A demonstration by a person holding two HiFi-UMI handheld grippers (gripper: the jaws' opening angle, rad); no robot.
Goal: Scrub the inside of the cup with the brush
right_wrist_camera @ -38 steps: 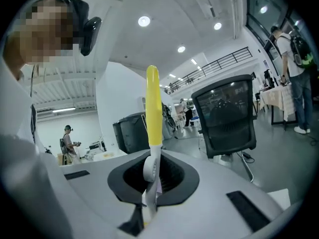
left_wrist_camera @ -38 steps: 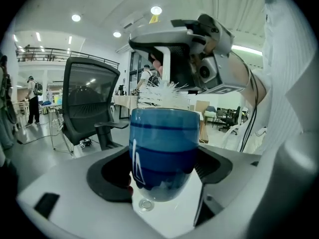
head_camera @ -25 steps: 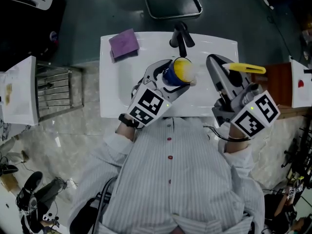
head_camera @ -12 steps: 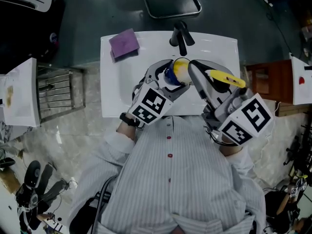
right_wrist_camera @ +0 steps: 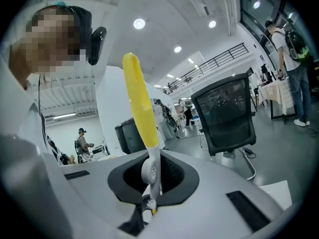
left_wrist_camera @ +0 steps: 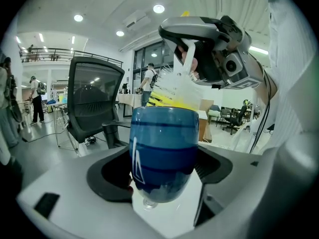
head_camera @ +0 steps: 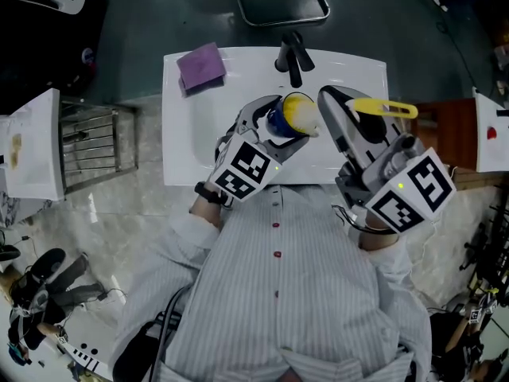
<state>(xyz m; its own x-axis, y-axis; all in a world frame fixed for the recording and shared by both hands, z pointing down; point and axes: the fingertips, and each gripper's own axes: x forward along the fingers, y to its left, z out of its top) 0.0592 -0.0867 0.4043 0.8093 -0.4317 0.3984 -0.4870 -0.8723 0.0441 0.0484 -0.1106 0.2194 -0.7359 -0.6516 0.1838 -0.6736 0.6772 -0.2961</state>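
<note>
My left gripper (head_camera: 273, 127) is shut on a blue cup (head_camera: 296, 113) with a yellow inside, held over the white sink (head_camera: 191, 138). In the left gripper view the cup (left_wrist_camera: 163, 151) stands upright between the jaws. My right gripper (head_camera: 339, 107) is just right of the cup, shut on a brush with a yellow handle (head_camera: 386, 108) that sticks out to the right. In the left gripper view, the brush's white and yellow bristles (left_wrist_camera: 175, 89) hover just above the cup's rim, under the right gripper (left_wrist_camera: 199, 44). In the right gripper view, the handle (right_wrist_camera: 139, 101) rises from the jaws.
A black faucet (head_camera: 290, 56) stands at the sink's far edge, just beyond the cup. A purple cloth (head_camera: 201, 68) lies on the sink's far left corner. A metal rack (head_camera: 89, 146) and a white board (head_camera: 32, 146) are to the left. A chair base (head_camera: 278, 2) is beyond the sink.
My right gripper swung left with the brush toward the cup, then eased back slightly right; the brush head is now near the rim. The left gripper and cup have stayed in place.
</note>
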